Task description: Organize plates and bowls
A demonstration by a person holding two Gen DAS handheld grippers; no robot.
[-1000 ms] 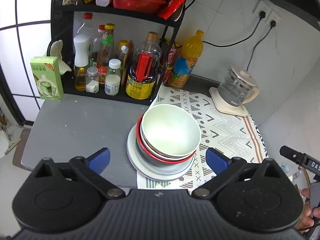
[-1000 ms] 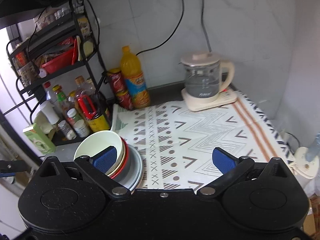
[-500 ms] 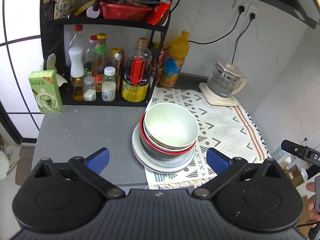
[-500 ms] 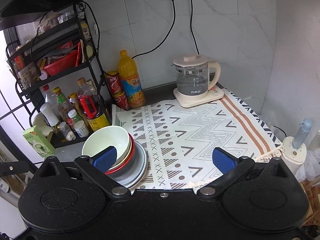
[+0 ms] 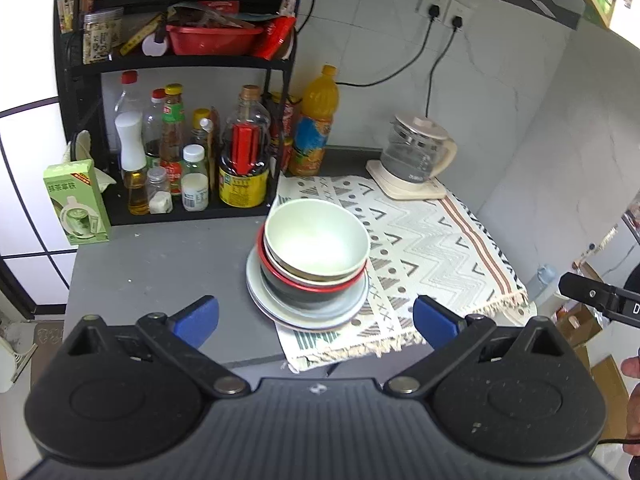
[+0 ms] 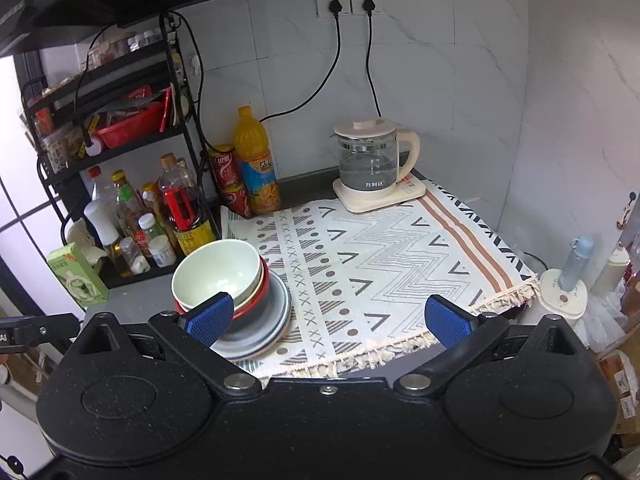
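stack: pale green bowl (image 5: pixel 316 240) nesting in red-rimmed bowl (image 5: pixel 312 286) on grey plate (image 5: pixel 308 312)
left gripper (image 5: pixel 316 318): hovering wide open, holding nothing
right gripper (image 6: pixel 326 320): hovering wide open, holding nothing
step: looking finished
next: likely needing nothing more

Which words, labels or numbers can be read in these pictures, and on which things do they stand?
"万利达": on the glass kettle.
"D": on the black bar at the right edge of the left wrist view; the rest is cut off.
"AI": on the black bar at the left edge of the right wrist view.
Green carton, orange drink bottle, red cans, sauce bottles: printed, but too blurred to read.
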